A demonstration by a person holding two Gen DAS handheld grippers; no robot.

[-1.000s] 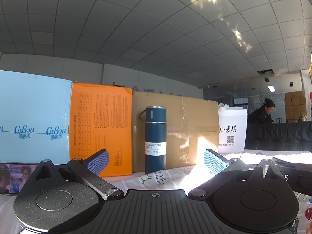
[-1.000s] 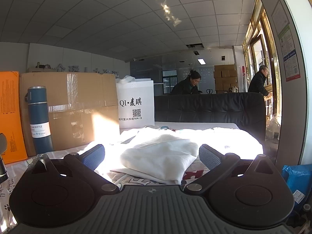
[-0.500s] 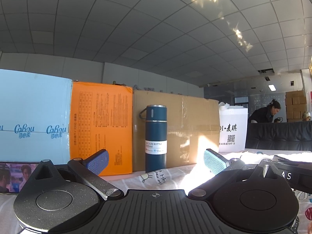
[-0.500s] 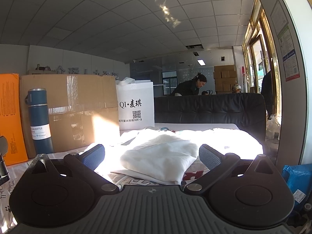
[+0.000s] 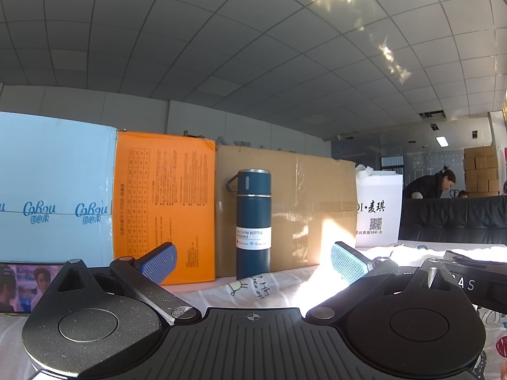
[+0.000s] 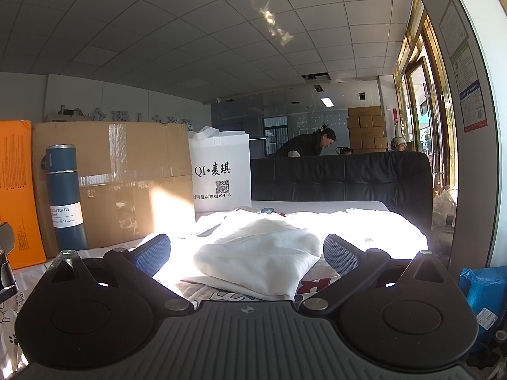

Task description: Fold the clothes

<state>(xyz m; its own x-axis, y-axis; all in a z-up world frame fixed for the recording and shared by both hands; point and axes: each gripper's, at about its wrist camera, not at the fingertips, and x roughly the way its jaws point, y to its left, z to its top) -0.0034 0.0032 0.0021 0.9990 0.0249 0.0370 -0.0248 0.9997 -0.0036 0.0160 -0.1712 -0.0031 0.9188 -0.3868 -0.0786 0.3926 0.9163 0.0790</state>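
We find both tools spread, the left tool (image 5: 253, 261) and right tool (image 6: 247, 251) empty; the white garment (image 6: 256, 259) lies bundled (folded, we judge); next calls for grasping an edge.

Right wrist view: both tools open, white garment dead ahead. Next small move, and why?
Probably ease the right tool forward and down onto the near edge of the white garment. Its jaws stand open and empty, and the loosely bunched cloth lies just ahead between them on the printed sheet. The left tool, also open, faces only the blue vacuum bottle, so it can wait.
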